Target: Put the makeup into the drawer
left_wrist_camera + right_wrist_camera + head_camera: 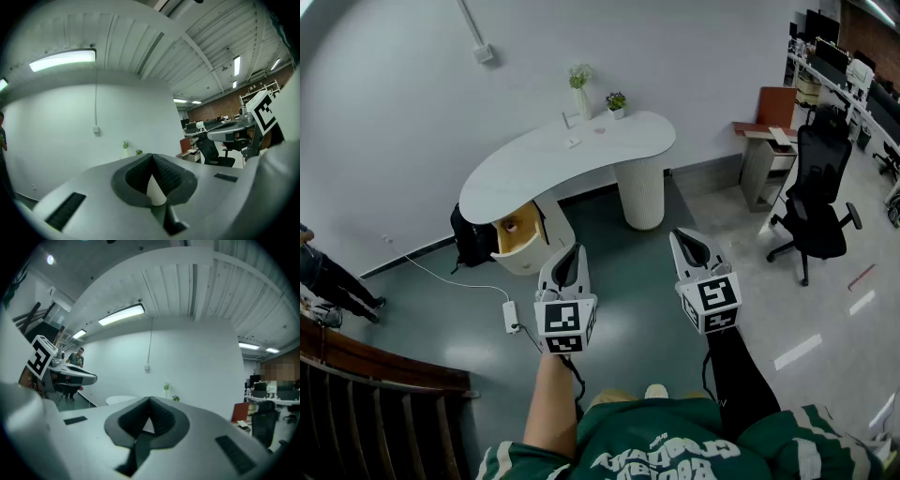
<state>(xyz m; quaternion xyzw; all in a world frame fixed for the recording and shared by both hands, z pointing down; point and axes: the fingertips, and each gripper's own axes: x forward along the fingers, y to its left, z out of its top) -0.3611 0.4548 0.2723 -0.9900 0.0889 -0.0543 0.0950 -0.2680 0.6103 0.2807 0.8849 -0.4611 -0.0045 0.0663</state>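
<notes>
Tongs in both hands are pressed together on nothing, the left tongs (152, 157) and right tongs (149, 402) held level, side by side above the floor, aimed at the white counter (534, 164) and well apart from it. Small items (573, 142), perhaps the makeup but too small to tell, lie near the counter's far edge by a vase of flowers (579, 89) and a small potted plant (617, 101). Only the head view shows the drawer (517, 234) standing open under the counter's left end, with a black bag (472, 239) beside it, while the right gripper view catches just the counter's rim and plants beneath a ceiling lamp (122, 314).
</notes>
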